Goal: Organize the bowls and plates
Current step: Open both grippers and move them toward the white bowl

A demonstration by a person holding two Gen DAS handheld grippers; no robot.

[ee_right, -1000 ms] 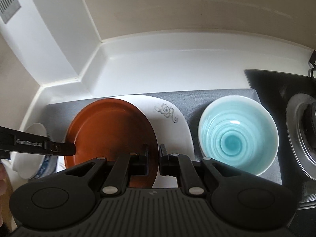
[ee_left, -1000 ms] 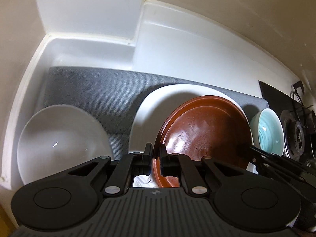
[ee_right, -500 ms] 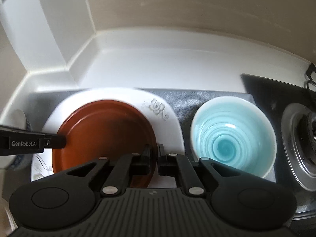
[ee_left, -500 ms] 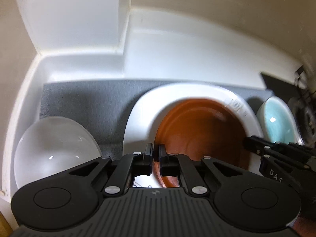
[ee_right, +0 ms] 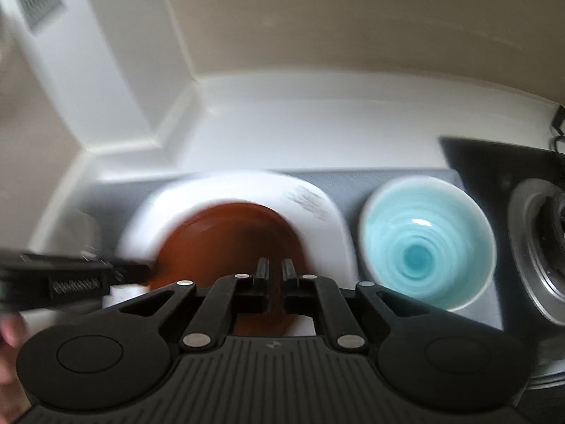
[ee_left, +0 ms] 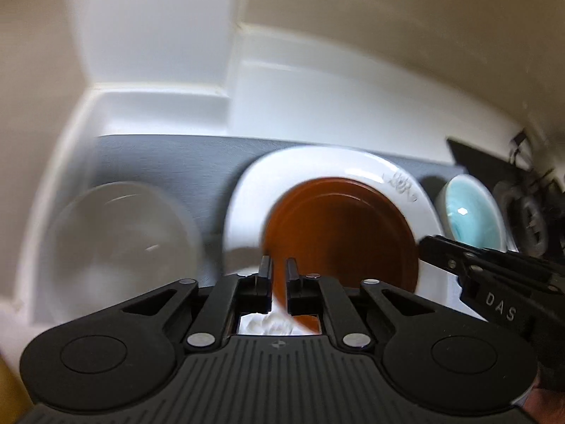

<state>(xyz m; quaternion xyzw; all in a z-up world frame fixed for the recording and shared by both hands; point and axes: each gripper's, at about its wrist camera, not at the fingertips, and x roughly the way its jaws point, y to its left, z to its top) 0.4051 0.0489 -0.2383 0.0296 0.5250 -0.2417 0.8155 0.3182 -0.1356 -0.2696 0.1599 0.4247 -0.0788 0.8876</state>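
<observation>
The brown plate (ee_left: 339, 233) lies on the white plate (ee_left: 247, 205), and both stand on the grey mat (ee_left: 166, 162) on the white counter (ee_left: 317, 106). The left gripper (ee_left: 279, 275) is closed on the near-left rim of the brown plate — the rim passes between its two fingers. The right gripper (ee_right: 274, 275) is closed on the near rim of the same plate; its fingers stand almost together with the brown edge between them. The pictures are blurred, so I cannot tell if the brown plate rests fully on the white one. To the left on the mat is a white bowl (ee_left: 120, 240), and to the right a light blue bowl (ee_right: 427, 243) — just beside the white plate. Further right is a gas stove (ee_right: 536, 247).
</observation>
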